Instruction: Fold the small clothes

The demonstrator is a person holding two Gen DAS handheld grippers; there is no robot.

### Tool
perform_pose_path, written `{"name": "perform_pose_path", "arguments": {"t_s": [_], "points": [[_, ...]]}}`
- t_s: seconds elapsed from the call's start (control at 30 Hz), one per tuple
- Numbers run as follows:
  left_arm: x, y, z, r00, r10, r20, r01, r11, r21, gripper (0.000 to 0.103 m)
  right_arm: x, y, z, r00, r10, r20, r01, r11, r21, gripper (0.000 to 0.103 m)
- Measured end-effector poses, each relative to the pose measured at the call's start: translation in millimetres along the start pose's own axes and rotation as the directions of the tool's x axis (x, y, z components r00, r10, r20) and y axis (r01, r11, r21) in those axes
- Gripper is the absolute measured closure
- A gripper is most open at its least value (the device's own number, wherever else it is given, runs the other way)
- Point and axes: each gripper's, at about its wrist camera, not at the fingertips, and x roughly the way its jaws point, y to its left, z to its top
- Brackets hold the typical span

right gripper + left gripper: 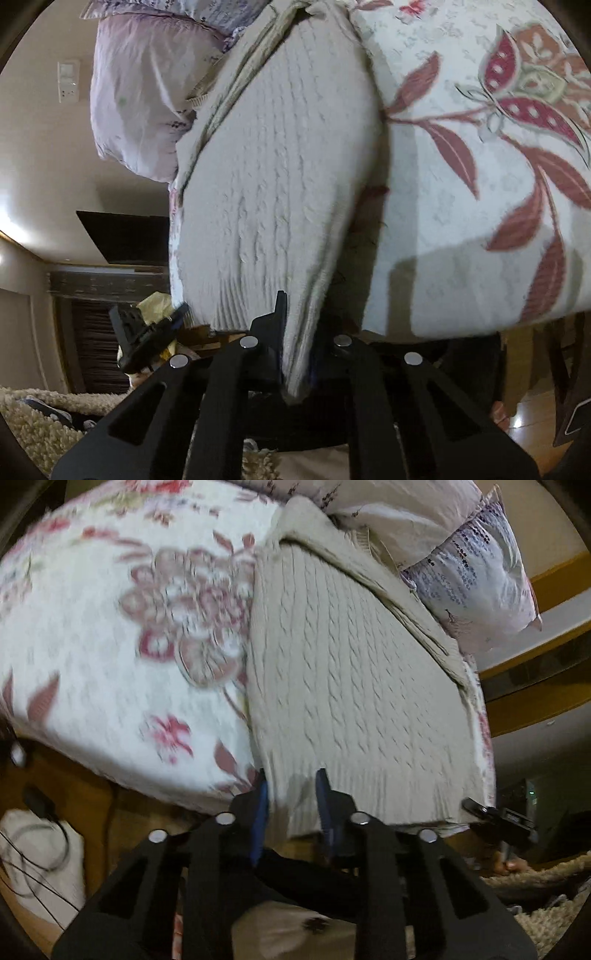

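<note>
A bed covered by a white quilted spread printed with red and pink flowers and leaves [110, 657] fills most of both views. At its head lie pale lilac pillows with a small dark floral print [476, 565], bunched against the cream wall. On the spread, running from the pillows down to the near edge of the bed, lies a cream cable-knit sweater [351, 672], its ribbed hem hanging just over the edge. The black left gripper [291, 797] meets that hem near its left corner; its blue-padded fingers [260, 808] stand apart with the knit between them, not pressed together. The black right gripper [301, 332] is at the opposite corner of the hem, its fingers clamped on a fold of the sweater that bunches down between them, and the fabric there lifts off the spread. Each gripper shows small at the edge of the other's view. A shaggy beige rug [33, 417] lies on the floor beside the bed.
</note>
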Motion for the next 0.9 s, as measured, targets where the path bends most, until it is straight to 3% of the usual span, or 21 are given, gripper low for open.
{"name": "perform_pose_path", "arguments": {"t_s": [0.03,0.1,0.2,0.33,0.43,0.5,0.53,0.57,0.6,0.63,0.7,0.8,0.9], "points": [[2.1,0.3,-0.6,1.0,-0.017,-0.017,0.017,1.0,-0.011,0.094,-0.4,2.9,1.8,1.0,0.002,0.01,-0.002,1.0,-0.001,0.094],[8.4,-5.2,5.7,0.999,-0.043,-0.032,0.043,0.999,-0.015,0.096,-4.7,13.5,9.4,0.999,0.021,0.04,-0.019,0.999,-0.03,0.094],[3.1,-20.0,35.7,0.994,-0.111,0.021,0.11,0.994,0.018,0.096,-17.1,37.9,37.2,0.99,0.074,0.124,-0.066,0.996,-0.067,0.094],[-8.0,-47.1,118.1,0.977,-0.142,0.162,0.124,0.986,0.113,0.097,-35.1,75.3,111.0,0.949,0.138,0.283,-0.104,0.986,-0.131,0.094],[-8.8,-67.4,197.3,0.946,-0.135,0.293,0.088,0.982,0.169,0.096,-33.6,102.4,166.7,0.917,0.136,0.375,-0.078,0.983,-0.166,0.094],[1.4,-79.4,242.4,0.928,-0.103,0.359,0.046,0.985,0.164,0.091,-29.1,113.2,216.0,0.897,0.087,0.434,-0.016,0.986,-0.164,0.093],[6.1,-80.0,258.0,0.924,-0.082,0.374,0.025,0.988,0.155,0.073,-27.8,110.0,235.2,0.893,0.065,0.445,-0.003,0.99,-0.14,0.084],[15.5,-79.7,275.7,0.929,-0.03,0.369,-0.02,0.991,0.131,0.058,-17.3,109.1,260.0,0.896,0.017,0.443,0.024,0.996,-0.086,0.057],[21.6,-76.6,285.0,0.933,0.03,0.359,-0.074,0.991,0.107,0.03,-12.9,108.2,271.2,0.897,-0.032,0.441,0.056,0.997,-0.043,0.037],[25.9,-73.1,290.0,0.933,0.087,0.349,-0.125,0.988,0.087,0.024,-11.9,106.4,275.9,0.895,-0.065,0.441,0.077,0.997,-0.01,0.029],[30.3,-55.4,283.9,0.943,0.113,0.313,-0.146,0.986,0.084,0.022,-11.8,99.7,267.1,0.896,-0.036,0.443,0.043,0.999,-0.006,0.026],[44.0,-26.5,271.8,0.965,0.119,0.236,-0.142,0.986,0.084,0.022,-10.8,84.9,245.6,0.902,-0.095,0.422,0.126,0.991,-0.045,0.022],[59.5,-3.0,260.8,0.988,0.031,0.151,-0.036,0.999,0.025,0.027,-6.4,58.9,233.5,0.923,-0.11,0.37,0.11,0.994,0.021,0.022]]}}
